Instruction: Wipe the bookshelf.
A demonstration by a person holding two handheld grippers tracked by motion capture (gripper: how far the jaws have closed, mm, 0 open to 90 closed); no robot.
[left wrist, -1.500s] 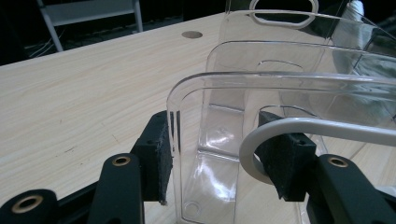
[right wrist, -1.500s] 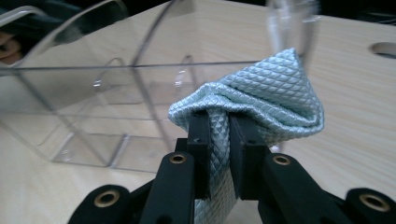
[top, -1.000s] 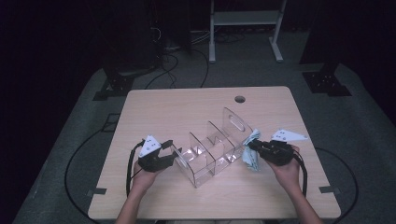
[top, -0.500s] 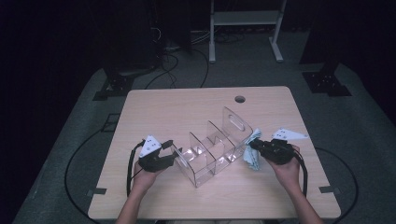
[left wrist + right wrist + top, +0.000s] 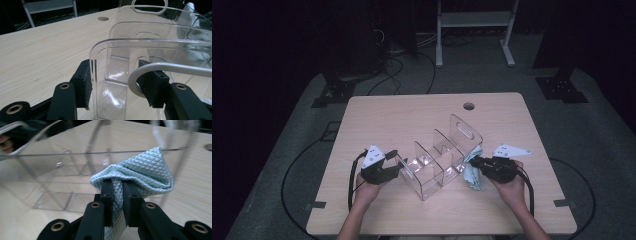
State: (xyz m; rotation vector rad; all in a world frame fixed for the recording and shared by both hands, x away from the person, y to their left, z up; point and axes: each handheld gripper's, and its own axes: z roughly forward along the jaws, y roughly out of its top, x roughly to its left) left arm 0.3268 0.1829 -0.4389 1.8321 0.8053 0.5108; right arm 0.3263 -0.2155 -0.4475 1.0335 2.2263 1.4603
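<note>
A clear plastic organizer (image 5: 439,160) with several upright dividers stands on the wooden table (image 5: 412,115). My left gripper (image 5: 401,167) is at its near left end. In the left gripper view the pads (image 5: 83,86) sit on either side of the end wall (image 5: 117,62), shut on it. My right gripper (image 5: 473,162) is shut on a folded light blue-green cloth (image 5: 473,176), which rests against the organizer's right side. In the right gripper view the quilted cloth (image 5: 142,170) bulges above the shut gripper (image 5: 117,192), with the clear wall (image 5: 50,170) just behind.
A round cable hole (image 5: 469,106) lies at the table's far edge. A white metal rack (image 5: 472,20) stands on the floor beyond. Black cables (image 5: 397,70) and stand feet (image 5: 562,87) lie around the table.
My right gripper has shifted a little with the cloth, closer against the organizer's side. The left gripper and the organizer have stayed put.
</note>
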